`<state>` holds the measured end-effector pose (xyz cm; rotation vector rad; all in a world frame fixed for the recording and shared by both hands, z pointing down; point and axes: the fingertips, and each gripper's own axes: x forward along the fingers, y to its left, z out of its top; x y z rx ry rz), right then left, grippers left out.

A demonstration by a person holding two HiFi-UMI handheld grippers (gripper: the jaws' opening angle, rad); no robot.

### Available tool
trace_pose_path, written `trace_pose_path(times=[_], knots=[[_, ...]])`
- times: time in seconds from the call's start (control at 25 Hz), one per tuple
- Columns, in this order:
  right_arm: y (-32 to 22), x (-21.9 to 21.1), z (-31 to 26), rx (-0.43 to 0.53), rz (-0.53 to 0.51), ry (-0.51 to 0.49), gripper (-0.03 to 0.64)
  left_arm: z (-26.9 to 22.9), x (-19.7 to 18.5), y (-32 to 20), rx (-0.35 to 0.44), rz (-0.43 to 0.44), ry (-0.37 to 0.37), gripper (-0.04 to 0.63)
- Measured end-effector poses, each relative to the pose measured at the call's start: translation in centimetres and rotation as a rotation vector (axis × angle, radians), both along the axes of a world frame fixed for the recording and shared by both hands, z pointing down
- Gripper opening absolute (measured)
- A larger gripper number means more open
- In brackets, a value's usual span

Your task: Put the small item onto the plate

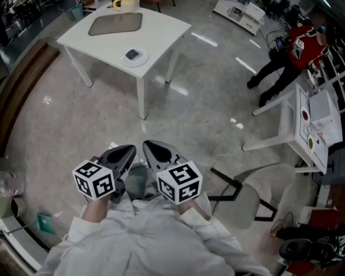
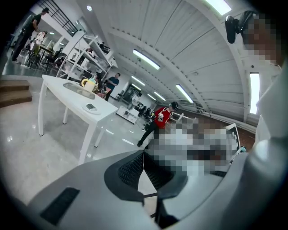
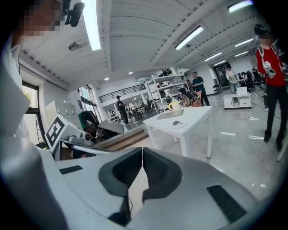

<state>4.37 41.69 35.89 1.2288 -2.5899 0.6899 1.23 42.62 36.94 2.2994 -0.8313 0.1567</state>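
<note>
Left gripper [image 2: 144,154]: jaws closed tip to tip with nothing between them; held close to the person's chest, well short of the white table [image 1: 161,27] and pointing toward it.
Right gripper [image 3: 142,150]: jaws closed too, pads meeting at the tips, nothing held; just beside the left gripper, equally far from the white table.
Marker cubes: one on each gripper, on the side away from the white table, above the person's pale sleeves [image 1: 178,237].
Floor [image 1: 64,129]: glossy grey stone, a wide stretch of it between the grippers and the white table.
Plate [image 1: 141,61]: white and round, on the white table near the corner closest to the grippers.
Small item [image 1: 132,54]: dark grey and flat, lying on the plate at that near corner.
Grey tray [image 1: 116,23]: rounded rectangle lying flat mid-table, farther in from the plate.
Yellow mug [image 1: 125,4]: upright at the table's far edge, beyond the tray.
Person in red top [image 1: 302,46]: standing on the floor well apart from the white table, off to its right.
White chair [image 1: 259,197]: well away from the white table, beside the person holding the grippers, on their right.
</note>
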Motion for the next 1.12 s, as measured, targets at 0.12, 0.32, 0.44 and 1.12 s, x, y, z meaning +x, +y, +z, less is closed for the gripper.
trace_pose_path(times=[0.12,0.32,0.44,1.12], knots=[[-4.5,-0.5,-0.3,0.013,0.020,0.014,0.017,-0.5,-0.8,-4.3,0.007,0.011,0.006,0.011],[-12.3,-1.1,-2.2,0.077,0.120,-0.003,0.017,-1.5,-2.6,-11.5,0.022,0.039,0.006,0.011],[-15.9,-1.8,-2.4,0.078,0.148,0.001,0.017,-1.1,-3.7,-15.0,0.005,0.057,0.016,0.011],[-24.9,-3.2,-1.2,0.075,0.250,-0.006,0.017,2.1,-6.6,-25.0,-0.023,0.087,-0.045,0.011]])
